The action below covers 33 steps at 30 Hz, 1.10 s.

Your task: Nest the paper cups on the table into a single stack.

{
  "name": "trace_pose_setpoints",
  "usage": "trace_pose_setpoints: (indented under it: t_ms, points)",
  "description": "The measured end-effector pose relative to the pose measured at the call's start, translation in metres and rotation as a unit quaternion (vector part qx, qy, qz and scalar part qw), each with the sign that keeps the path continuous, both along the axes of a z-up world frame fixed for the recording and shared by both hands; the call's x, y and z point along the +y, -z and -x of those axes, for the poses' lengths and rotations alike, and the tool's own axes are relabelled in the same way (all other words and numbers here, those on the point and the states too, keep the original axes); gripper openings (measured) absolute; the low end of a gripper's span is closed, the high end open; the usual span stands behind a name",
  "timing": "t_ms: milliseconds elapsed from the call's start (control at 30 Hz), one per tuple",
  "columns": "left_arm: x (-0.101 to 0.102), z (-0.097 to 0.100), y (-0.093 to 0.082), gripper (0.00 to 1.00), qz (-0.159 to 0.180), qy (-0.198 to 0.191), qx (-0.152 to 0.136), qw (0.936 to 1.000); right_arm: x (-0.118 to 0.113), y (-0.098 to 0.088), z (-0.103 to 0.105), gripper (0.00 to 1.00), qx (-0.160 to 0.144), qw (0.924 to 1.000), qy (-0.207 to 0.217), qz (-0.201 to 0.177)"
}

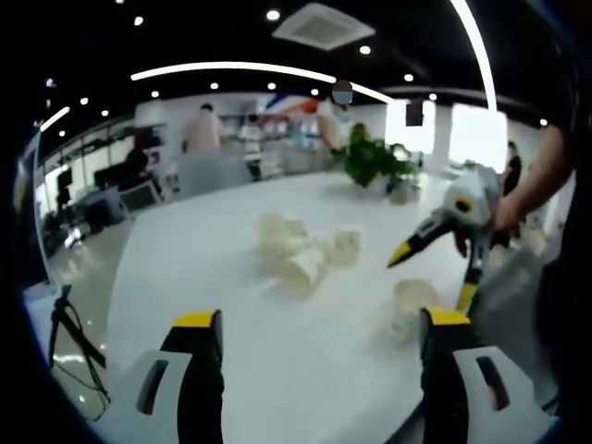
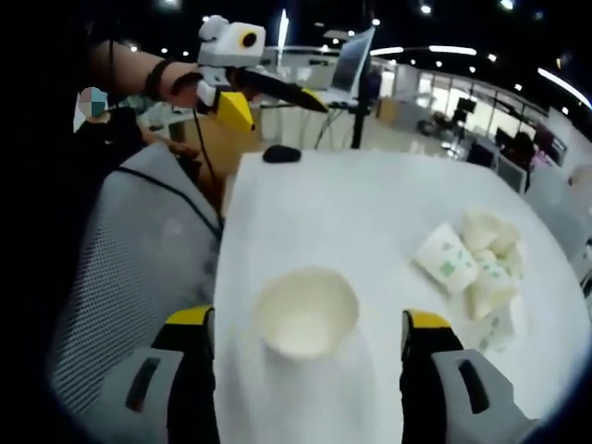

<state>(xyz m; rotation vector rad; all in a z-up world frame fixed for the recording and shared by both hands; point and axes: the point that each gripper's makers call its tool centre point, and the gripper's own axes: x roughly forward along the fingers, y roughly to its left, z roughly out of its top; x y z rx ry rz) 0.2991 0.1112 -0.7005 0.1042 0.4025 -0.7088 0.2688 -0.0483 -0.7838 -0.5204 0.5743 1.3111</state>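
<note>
Cups here are thin paper: light, easily dented, and likely to skid on the smooth white surface (image 2: 370, 213) if nudged. One upright cup (image 2: 305, 313), mouth open to the ceiling, stands apart from the rest, between the wide-open jaws of the right tool (image 2: 308, 338), which holds nothing. The others lie in a loose heap (image 2: 472, 264), tipped on their sides and touching one another, farther along the surface. In the left gripper view the heap (image 1: 301, 250) sits well ahead of the left tool (image 1: 319, 338), whose jaws are also spread wide and empty. A gentle squeeze across the wall just under the rolled rim looks safest; pinching lower or harder would probably crumple the wall and spoil nesting.
</note>
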Motion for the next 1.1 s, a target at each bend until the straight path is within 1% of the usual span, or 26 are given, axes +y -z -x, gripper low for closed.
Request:
trace_pose_setpoints:
  t_ms: [367,467,567,633,733,767,800,1000,1100]
  points:
    - [0.001,-0.001,0.002,0.87,-0.002,0.002,0.001,1.0000,-0.019,-0.014,0.003,0.81,-0.004,0.9993,0.035,-0.013]
    - [0.000,-0.001,0.003,0.87,-0.001,0.003,0.001,1.0000,-0.029,-0.021,0.002,0.81,-0.004,0.9980,0.059,-0.024]
    - [-0.001,-0.002,0.004,0.87,-0.002,0.004,0.003,1.0000,-0.039,-0.026,-0.003,0.80,0.003,0.9948,0.093,-0.041]
    - [-0.002,-0.002,0.004,0.87,0.000,0.004,0.003,1.0000,-0.050,-0.027,-0.007,0.80,0.003,0.9930,0.111,-0.041]
    - [-0.003,-0.003,0.003,0.87,-0.001,0.006,0.003,1.0000,-0.063,-0.034,-0.014,0.79,0.004,0.9882,0.141,-0.059]
    - [-0.003,-0.003,0.003,0.87,0.000,0.006,0.003,1.0000,-0.065,-0.035,-0.015,0.78,0.004,0.9877,0.144,-0.060]
    - [-0.003,-0.004,0.003,0.87,-0.001,0.006,0.003,1.0000,-0.072,-0.037,-0.019,0.78,0.002,0.9850,0.160,-0.066]
    - [-0.005,-0.004,0.003,0.87,0.000,0.006,0.003,1.0000,-0.089,-0.039,-0.032,0.77,0.000,0.9769,0.201,-0.072]
    - [-0.006,-0.005,0.004,0.87,0.000,0.008,0.003,1.0000,-0.095,-0.036,-0.036,0.77,-0.002,0.9745,0.216,-0.062]
